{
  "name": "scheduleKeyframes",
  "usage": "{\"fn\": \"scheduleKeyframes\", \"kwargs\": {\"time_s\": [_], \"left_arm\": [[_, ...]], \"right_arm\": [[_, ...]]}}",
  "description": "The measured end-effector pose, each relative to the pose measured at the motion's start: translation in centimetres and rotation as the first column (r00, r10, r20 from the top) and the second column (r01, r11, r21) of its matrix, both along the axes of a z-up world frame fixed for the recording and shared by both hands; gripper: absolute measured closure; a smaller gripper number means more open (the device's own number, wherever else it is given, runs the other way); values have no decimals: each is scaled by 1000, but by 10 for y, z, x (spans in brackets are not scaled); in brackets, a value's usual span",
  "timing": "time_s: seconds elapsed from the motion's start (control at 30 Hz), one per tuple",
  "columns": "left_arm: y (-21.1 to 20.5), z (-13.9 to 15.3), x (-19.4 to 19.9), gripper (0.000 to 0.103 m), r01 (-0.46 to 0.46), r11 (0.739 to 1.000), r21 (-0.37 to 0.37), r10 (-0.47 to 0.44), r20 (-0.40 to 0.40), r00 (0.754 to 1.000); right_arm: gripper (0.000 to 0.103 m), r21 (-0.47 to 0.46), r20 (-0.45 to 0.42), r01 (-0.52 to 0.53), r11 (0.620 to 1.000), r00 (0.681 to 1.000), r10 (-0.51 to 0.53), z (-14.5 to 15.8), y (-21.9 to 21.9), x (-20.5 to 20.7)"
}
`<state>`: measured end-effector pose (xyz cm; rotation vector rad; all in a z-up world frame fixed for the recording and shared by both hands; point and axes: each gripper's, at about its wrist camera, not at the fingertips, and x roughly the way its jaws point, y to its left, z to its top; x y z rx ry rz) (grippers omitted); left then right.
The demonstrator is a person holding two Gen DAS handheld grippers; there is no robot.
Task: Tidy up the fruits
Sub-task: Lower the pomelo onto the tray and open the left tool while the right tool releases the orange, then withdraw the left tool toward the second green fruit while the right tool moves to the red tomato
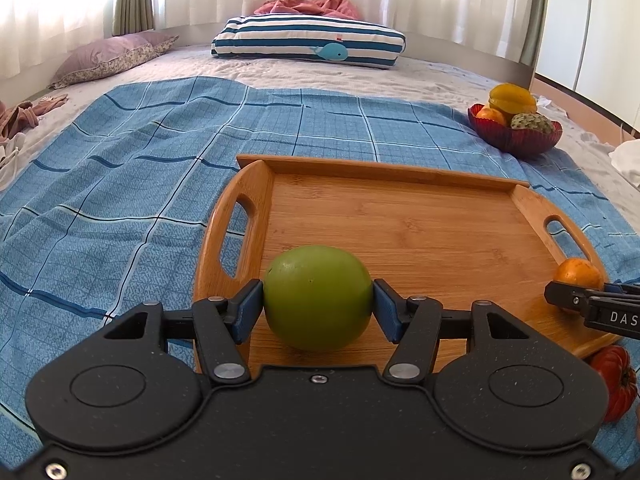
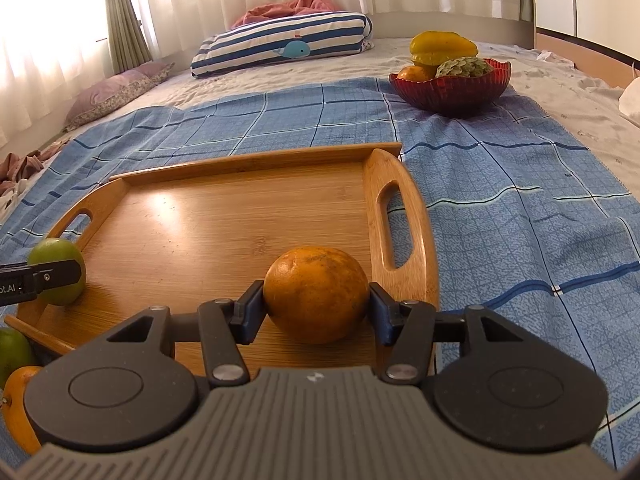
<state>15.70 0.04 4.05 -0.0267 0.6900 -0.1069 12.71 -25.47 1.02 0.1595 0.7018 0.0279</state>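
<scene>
A wooden tray [image 1: 400, 216] [image 2: 200, 220] with handles lies on a blue checked cloth on a bed. My left gripper [image 1: 318, 300] is shut on a round green fruit [image 1: 316, 276] that rests on the tray's near left part. My right gripper [image 2: 316, 300] has its blue pads against both sides of an orange [image 2: 316, 276], which sits on the tray by the right handle. Each view catches the other hand's fruit: the orange [image 1: 580, 272] at the right edge, the green fruit [image 2: 56, 256] at the left edge.
A red glass bowl [image 1: 516, 136] [image 2: 452, 92] at the back right holds a starfruit, an orange and a scaly green fruit. A ribbed red fruit [image 1: 616, 384] lies off the tray's near right corner. Another green fruit [image 2: 12, 352] and an orange [image 2: 20, 408] lie near left. Pillows sit behind.
</scene>
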Motion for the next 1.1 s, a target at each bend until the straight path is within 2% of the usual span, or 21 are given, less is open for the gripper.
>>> {"fn": "scheduleKeyframes", "kwargs": {"time_s": [0.1,0.4,0.5,0.67,0.8,0.83,1.1], "left_arm": [[-1,1,-2,44,1,1000,14,-2,12,1000],[-4,5,-11,24,12,999,31,-13,42,999],[-4,7,-17,22,20,999,35,-22,60,998],[-2,11,-26,20,32,999,20,-34,76,997],[0,15,-35,10,39,999,3,-39,98,994],[0,15,-38,10,45,999,1,-45,106,993],[0,15,-61,9,52,999,-3,-52,127,991]], "right_arm": [[37,1,0,0,1000,1000,0,0,0,0],[23,-46,40,-7,999,999,9,7,6,-7],[19,-64,57,-9,998,998,13,9,9,-11],[12,-68,89,-8,998,996,14,12,10,-19],[3,-63,124,3,998,992,5,15,8,-27],[0,-61,133,5,998,991,4,16,7,-29],[0,-68,206,22,997,979,-7,20,6,-49]]}}
